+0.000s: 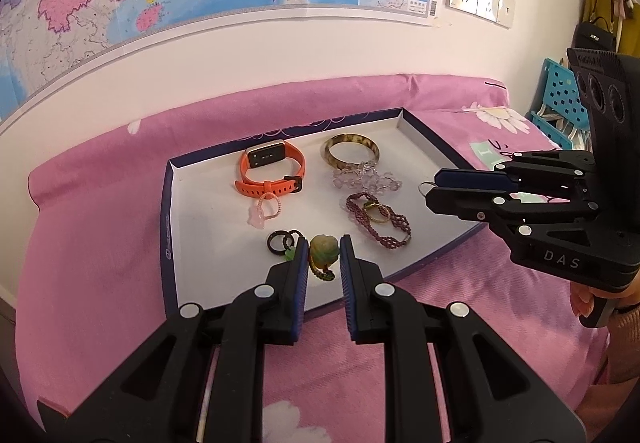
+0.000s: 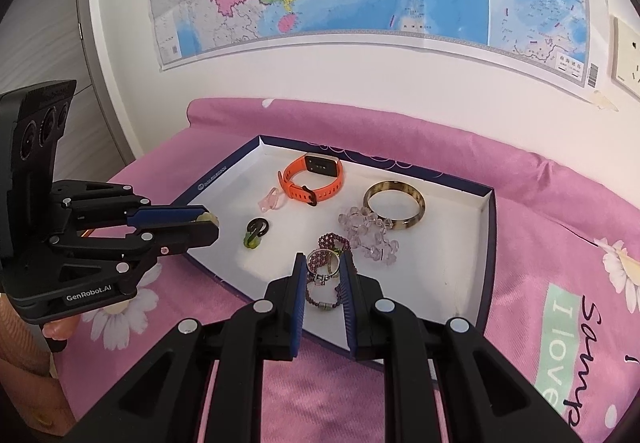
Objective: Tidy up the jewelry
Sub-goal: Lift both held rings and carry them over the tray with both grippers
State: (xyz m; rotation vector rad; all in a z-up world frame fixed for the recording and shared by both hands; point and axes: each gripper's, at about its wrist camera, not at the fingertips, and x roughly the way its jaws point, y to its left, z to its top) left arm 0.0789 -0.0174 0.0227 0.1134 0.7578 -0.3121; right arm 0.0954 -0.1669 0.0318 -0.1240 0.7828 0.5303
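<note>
A: Left wrist view: the left claw (image 1: 324, 253) has its two pads either side of a green carved pendant (image 1: 323, 249), pinching it above the near part of the white tray (image 1: 208, 227).

B: From the right wrist view that fits. A bit of pale green shows at the tip of that claw (image 2: 210, 219), over the tray's left edge.

A: And the right claw (image 1: 430, 191)?

B: It pinches a silver ring (image 2: 322, 263) between its pads. The right claw (image 2: 323, 271) is over the near part of the tray (image 2: 486, 243), with the purple beaded bracelet (image 2: 328, 243) just behind and under the ring.

A: In my view only a thin silver loop pokes out at its tip, above the tray's right rim.

B: The rest lies in the tray: an orange watch (image 2: 314, 179) at the back, a brown mottled bangle (image 2: 394, 209) to its right, and clear crystal beads (image 2: 368, 233) touching the bangle's near side.

A: A pink ring (image 1: 267, 211) sits just in front of the watch (image 1: 272, 173), and a dark ring pair (image 1: 282, 241) lies beside the left claw's left pad. The tray rests on a pink bedsheet (image 1: 100, 243).
</note>
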